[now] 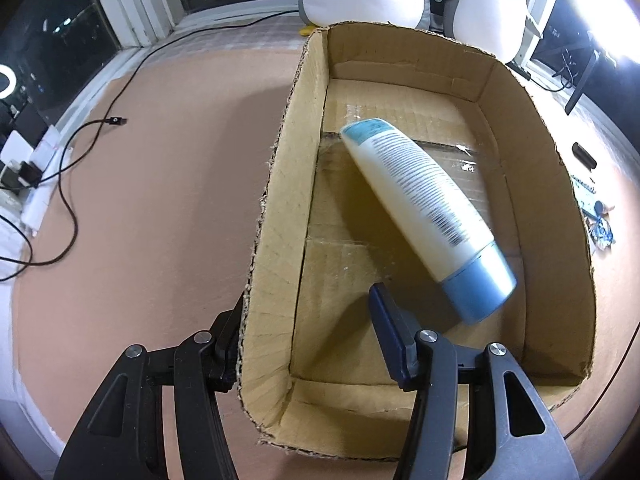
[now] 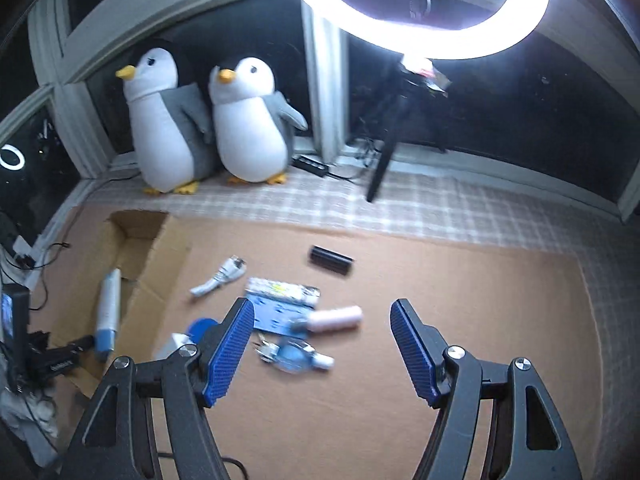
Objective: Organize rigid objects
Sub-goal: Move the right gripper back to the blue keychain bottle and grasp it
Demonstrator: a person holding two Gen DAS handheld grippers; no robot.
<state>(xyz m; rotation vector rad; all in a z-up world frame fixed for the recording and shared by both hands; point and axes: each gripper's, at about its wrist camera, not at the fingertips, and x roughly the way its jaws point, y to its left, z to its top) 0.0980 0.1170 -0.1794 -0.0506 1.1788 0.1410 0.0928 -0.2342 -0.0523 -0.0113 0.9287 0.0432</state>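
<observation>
A cardboard box [image 1: 560, 208] fills the left wrist view. Inside it, a white bottle with a blue cap [image 1: 424, 204] lies slanted and blurred, cap toward the near right. My left gripper [image 1: 308, 308] is open and straddles the box's left wall near the front corner, one finger outside and the other inside, apart from the wall. In the right wrist view my right gripper [image 2: 322, 306] is open with nothing between its fingers. Beyond its fingertips lie a pink tube [image 2: 338, 318], a blue packet [image 2: 280, 304], a black cylinder [image 2: 331, 260] and a white cable plug [image 2: 220, 276].
A small blue item with keys [image 2: 296, 356] lies near the right gripper's left finger. Two plush penguins [image 2: 248, 128] stand by the window. A ring light [image 2: 416, 20] hangs on a black tripod [image 2: 384, 152]. A black cable [image 1: 68, 184] trails over the brown mat [image 1: 160, 200] left of the box.
</observation>
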